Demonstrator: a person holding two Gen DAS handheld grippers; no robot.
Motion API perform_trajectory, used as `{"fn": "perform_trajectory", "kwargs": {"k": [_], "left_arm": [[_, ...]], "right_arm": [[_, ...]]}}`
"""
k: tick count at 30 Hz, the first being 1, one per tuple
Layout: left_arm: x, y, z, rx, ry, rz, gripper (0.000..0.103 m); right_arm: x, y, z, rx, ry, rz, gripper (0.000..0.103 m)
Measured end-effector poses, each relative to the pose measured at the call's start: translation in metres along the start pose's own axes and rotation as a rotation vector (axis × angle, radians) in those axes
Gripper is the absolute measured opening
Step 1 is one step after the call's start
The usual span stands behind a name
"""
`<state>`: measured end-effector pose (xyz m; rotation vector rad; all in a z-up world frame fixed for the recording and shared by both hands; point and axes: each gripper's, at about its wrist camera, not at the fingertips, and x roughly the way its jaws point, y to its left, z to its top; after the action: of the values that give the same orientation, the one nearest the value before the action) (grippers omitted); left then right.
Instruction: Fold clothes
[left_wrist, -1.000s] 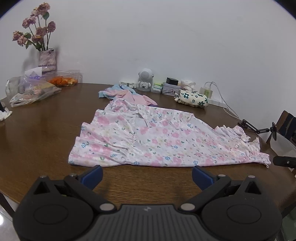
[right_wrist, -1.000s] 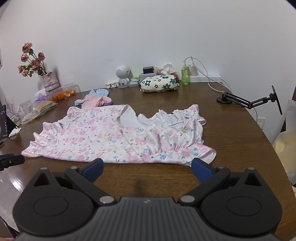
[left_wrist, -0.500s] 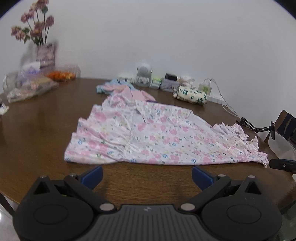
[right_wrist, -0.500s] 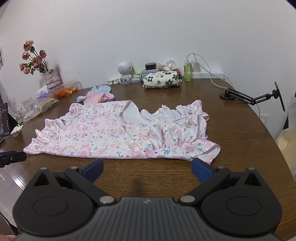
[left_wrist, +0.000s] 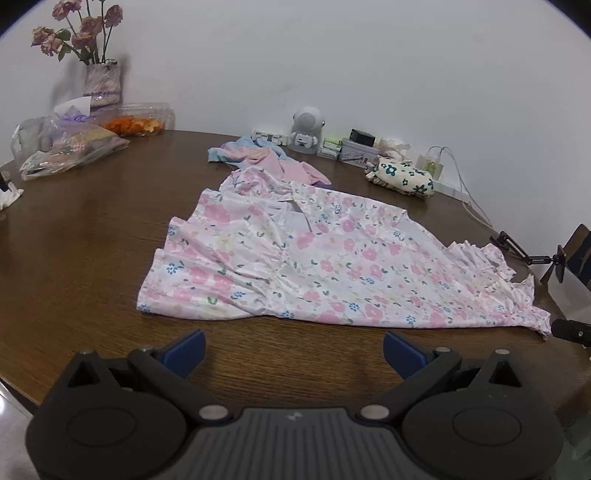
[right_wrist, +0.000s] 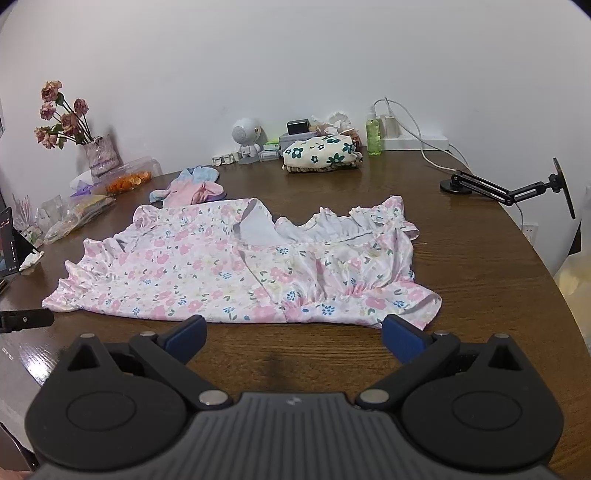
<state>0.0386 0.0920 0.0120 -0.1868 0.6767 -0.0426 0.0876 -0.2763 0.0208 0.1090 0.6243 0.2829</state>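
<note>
A pink floral dress (left_wrist: 314, 258) lies spread flat on the brown wooden table (left_wrist: 81, 229), ruffled hem toward the right in the left wrist view. It also shows in the right wrist view (right_wrist: 229, 266), hem to the left. My left gripper (left_wrist: 293, 350) is open and empty, just short of the dress's near edge. My right gripper (right_wrist: 293, 338) is open and empty, its fingertips at the near edge of the dress by the sleeve. A small pink and blue garment (left_wrist: 258, 157) lies behind the dress.
A folded cream floral cloth (right_wrist: 321, 153) sits at the back. A flower vase (left_wrist: 101, 81), snack bags (left_wrist: 70, 147), a small white robot toy (left_wrist: 306, 129), a green bottle (right_wrist: 373, 134), cables and a black phone-holder arm (right_wrist: 509, 188) stand around the table's rim.
Both grippers have shifted a little closer to the dress's near edge. The dress lies as before. Both stay open.
</note>
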Motion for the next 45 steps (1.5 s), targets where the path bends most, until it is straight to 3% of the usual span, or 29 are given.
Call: {"fn": "perform_trajectory", "kwargs": {"k": [4, 11, 18, 20, 23, 27, 30, 31, 33, 34, 36, 38, 41, 45], "left_arm": [[0.007, 0.002, 0.024, 0.063, -0.011, -0.018, 0.103], [0.064, -0.016, 0.11, 0.37, 0.027, -0.066, 0.103], [0.172, -0.043, 0.178, 0.63, 0.176, -0.097, 0.095], [0.2, -0.051, 0.187, 0.716, 0.22, -0.112, 0.087], [0.234, -0.056, 0.194, 0.808, 0.256, -0.162, 0.085], [0.265, -0.057, 0.196, 0.87, 0.339, -0.235, 0.082], [0.284, -0.053, 0.199, 0.858, 0.414, -0.294, 0.067], [0.287, -0.051, 0.202, 0.84, 0.439, -0.322, 0.061], [0.289, -0.048, 0.205, 0.816, 0.472, -0.361, 0.042], [0.286, -0.05, 0.205, 0.824, 0.467, -0.362, 0.035], [0.28, -0.053, 0.204, 0.84, 0.459, -0.364, 0.005], [0.269, -0.055, 0.202, 0.854, 0.422, -0.36, 0.004], [0.235, -0.057, 0.199, 0.871, 0.317, -0.349, 0.002], [0.169, -0.056, 0.18, 0.908, 0.149, -0.338, 0.001]], "right_arm": [[0.006, -0.007, 0.018, -0.034, 0.012, 0.028, 0.103], [0.032, -0.021, 0.094, -0.264, 0.039, -0.064, 0.102], [0.125, -0.059, 0.157, -0.348, 0.235, 0.014, 0.102], [0.155, -0.074, 0.162, -0.315, 0.316, 0.047, 0.094], [0.19, -0.103, 0.165, -0.239, 0.392, 0.083, 0.081], [0.212, -0.131, 0.163, -0.167, 0.43, 0.182, 0.08], [0.22, -0.142, 0.162, -0.124, 0.449, 0.233, 0.076], [0.221, -0.144, 0.163, -0.114, 0.448, 0.245, 0.071], [0.225, -0.146, 0.167, -0.071, 0.459, 0.286, 0.041], [0.226, -0.147, 0.167, -0.059, 0.465, 0.296, 0.02], [0.228, -0.147, 0.166, -0.043, 0.474, 0.308, 0.015], [0.224, -0.145, 0.166, -0.044, 0.455, 0.31, 0.003], [0.203, -0.136, 0.169, -0.086, 0.379, 0.32, 0.003], [0.145, -0.114, 0.168, -0.207, 0.26, 0.344, 0.003]]}}
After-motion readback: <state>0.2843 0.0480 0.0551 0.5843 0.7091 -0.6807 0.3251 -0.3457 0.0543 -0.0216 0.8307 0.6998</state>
